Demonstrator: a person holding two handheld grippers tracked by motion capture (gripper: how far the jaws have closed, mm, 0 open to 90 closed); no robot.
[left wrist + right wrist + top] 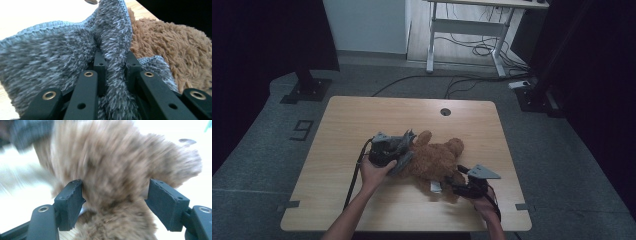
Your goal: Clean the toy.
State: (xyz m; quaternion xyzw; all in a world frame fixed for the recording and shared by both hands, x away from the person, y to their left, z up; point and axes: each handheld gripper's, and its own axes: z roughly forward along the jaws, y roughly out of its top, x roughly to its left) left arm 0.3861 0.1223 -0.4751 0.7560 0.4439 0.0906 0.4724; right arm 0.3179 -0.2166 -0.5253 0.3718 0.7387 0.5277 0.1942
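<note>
Two grippers low at the teddy bear: left pinching grey cloth, right spread

Tabletop bare across the far half and the left strip, so free passage there; only feature is the round grommet hole near the far edge, flush, no obstruction. Near edge between the two forearms also free. Centre-right blocked: brown teddy bear lies flat, with grey knitted cloth bunched against its left side. Left tool is clamped on a fold of that cloth, so no gap between cloth and bear on that flank. Right tool sits at the bear's near-right end, jaws apart around the plush, pads just off the fur, little clearance either side. Narrow free strip right of the bear to the tabletop edge.
</note>
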